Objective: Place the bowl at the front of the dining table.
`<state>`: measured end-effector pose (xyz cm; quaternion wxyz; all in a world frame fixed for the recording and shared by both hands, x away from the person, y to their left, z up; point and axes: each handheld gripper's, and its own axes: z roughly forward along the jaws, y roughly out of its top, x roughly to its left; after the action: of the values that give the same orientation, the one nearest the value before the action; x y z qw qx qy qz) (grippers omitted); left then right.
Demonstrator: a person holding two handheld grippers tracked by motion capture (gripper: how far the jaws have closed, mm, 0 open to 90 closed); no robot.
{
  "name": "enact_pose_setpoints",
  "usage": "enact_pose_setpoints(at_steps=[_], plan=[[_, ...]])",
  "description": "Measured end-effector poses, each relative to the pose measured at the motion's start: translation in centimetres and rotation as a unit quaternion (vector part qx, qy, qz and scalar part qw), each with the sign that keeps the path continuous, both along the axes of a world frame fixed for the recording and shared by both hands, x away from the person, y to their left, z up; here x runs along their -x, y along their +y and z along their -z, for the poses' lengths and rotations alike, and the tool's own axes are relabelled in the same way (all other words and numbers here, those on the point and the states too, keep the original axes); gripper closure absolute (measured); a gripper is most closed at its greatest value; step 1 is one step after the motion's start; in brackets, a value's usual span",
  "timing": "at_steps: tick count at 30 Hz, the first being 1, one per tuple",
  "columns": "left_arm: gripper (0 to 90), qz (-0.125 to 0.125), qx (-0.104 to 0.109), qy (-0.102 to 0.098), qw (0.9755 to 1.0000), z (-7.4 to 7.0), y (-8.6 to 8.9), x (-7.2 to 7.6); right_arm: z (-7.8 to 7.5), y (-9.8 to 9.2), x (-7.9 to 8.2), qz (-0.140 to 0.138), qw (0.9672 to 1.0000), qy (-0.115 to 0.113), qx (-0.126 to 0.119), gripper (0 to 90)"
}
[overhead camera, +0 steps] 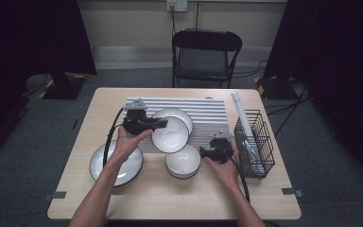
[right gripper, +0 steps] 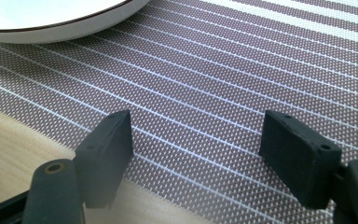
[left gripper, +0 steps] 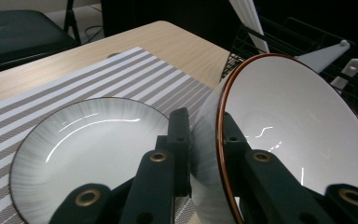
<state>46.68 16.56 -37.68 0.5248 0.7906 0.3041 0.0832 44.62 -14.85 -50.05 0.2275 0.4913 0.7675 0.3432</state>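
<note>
The left gripper (overhead camera: 163,124) is clamped on the rim of a white, brown-edged ceramic bowl (overhead camera: 170,135) — tilted above the striped grey placemat (overhead camera: 208,111), overlapping a shallow white plate (overhead camera: 176,114). Further right, the right gripper (overhead camera: 202,152) rests beside stacked white bowls (overhead camera: 183,162) — jaws apart, nothing between.

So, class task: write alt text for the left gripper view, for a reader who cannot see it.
The left gripper clamps the rim of a tilted white bowl between its black jaws. Behind it, a white plate lies on a striped mat, with a wire rack beyond.
</note>
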Motion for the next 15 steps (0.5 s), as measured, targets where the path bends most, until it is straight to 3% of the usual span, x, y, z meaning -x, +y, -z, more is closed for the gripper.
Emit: enact_pose_setpoints(at_steps=[3, 15], plan=[[79.3, -0.01, 0.008, 0.005, 0.9999, 0.1, 0.3, -0.3, 0.0, 0.0, 0.0, 0.0, 1.0, 0.0, 0.0, 24.9], [79.3, -0.026, -0.004, 0.002, 0.9996, -0.3, 0.7, -1.5, 0.0, 0.0, 0.0, 0.0, 1.0, 0.0, 0.0, 25.0]])
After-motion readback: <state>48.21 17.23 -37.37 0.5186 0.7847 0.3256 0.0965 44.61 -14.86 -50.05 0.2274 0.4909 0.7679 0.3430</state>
